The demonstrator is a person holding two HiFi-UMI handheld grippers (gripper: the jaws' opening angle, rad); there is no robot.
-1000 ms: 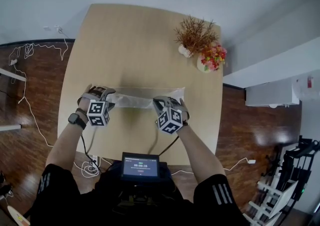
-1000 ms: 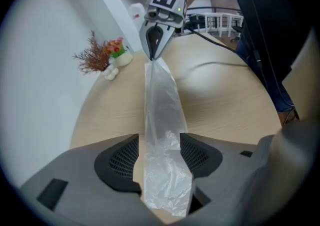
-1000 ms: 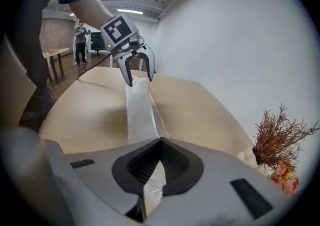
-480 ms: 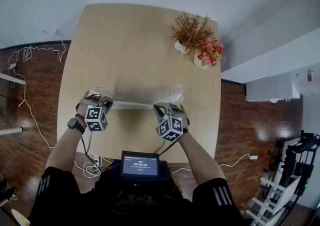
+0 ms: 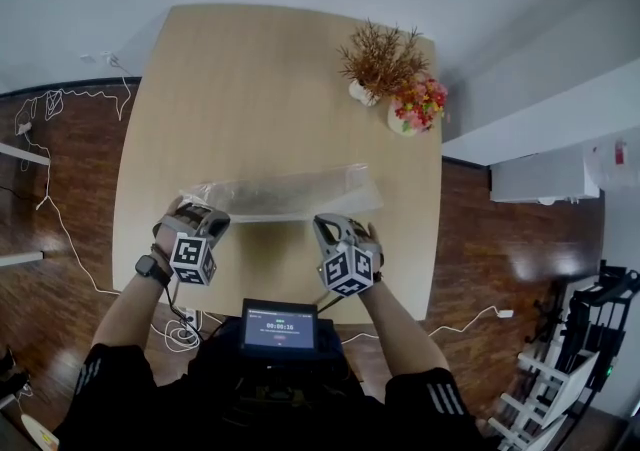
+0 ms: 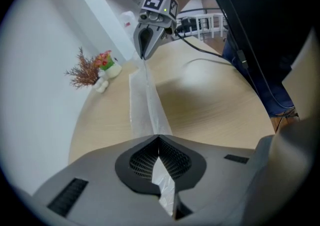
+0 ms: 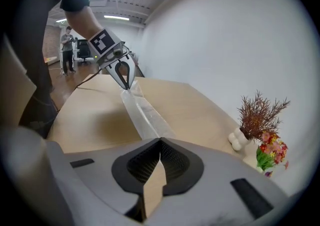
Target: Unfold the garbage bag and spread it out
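A clear, thin garbage bag [image 5: 285, 194] lies as a long strip across the wooden table [image 5: 270, 79], partly opened out. My left gripper [image 5: 203, 219] is shut on the bag's near left end, and the film [image 6: 162, 182] shows pinched between its jaws. My right gripper [image 5: 333, 229] is shut at the bag's near edge towards the right end. In the right gripper view the strip [image 7: 142, 112] runs from its closed jaws to the left gripper [image 7: 124, 80]. The bag hangs slightly lifted between the two grippers.
A vase of dried brown twigs [image 5: 375, 64] and a pot of bright flowers [image 5: 418, 104] stand at the table's far right corner. A small screen [image 5: 281, 327] sits at the near edge below the grippers. Cables [image 5: 60, 104] lie on the dark floor to the left.
Both grippers have drawn back towards the near table edge, pulling the bag's near edge with them. The strip now looks wider than before.
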